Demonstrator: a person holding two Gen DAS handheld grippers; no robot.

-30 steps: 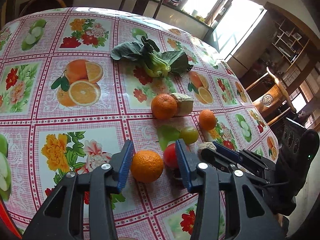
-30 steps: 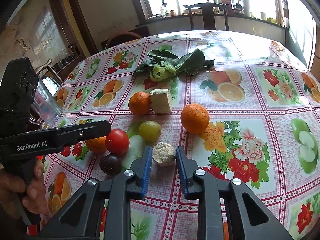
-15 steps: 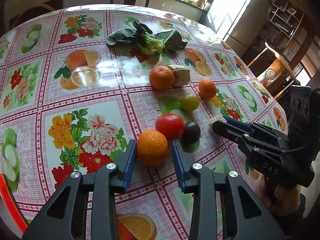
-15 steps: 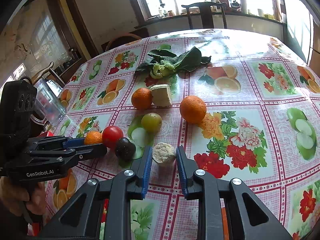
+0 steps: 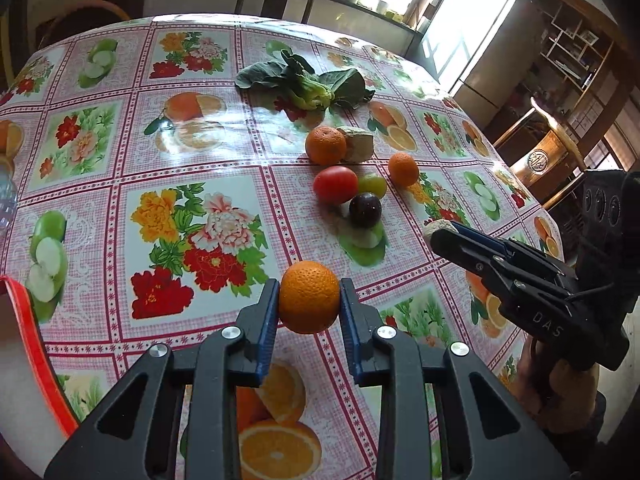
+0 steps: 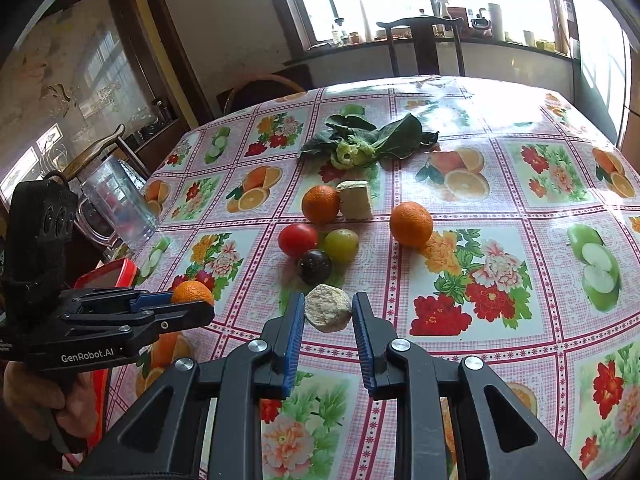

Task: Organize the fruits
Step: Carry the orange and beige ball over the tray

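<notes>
My left gripper (image 5: 309, 301) is shut on an orange (image 5: 309, 297) and holds it above the table near its front edge; the orange also shows in the right wrist view (image 6: 193, 292). My right gripper (image 6: 328, 312) is shut on a beige rough lump (image 6: 328, 307), also seen in the left wrist view (image 5: 438, 227). On the table lie a tomato (image 5: 335, 185), a green fruit (image 5: 373, 185), a dark plum (image 5: 365, 209) and two more oranges (image 5: 325, 145) (image 5: 403, 169).
A pale wedge-shaped block (image 5: 357, 145) lies against the far orange. A leafy green vegetable (image 5: 312, 85) lies further back. A red-rimmed white container (image 5: 24, 352) is at the table's left front edge. A clear glass jug (image 6: 116, 204) stands left. Chairs surround the table.
My left gripper has closed on the orange and pulled it back from the tomato and plum toward the front left. My right gripper has kept the beige lump and drawn back slightly.
</notes>
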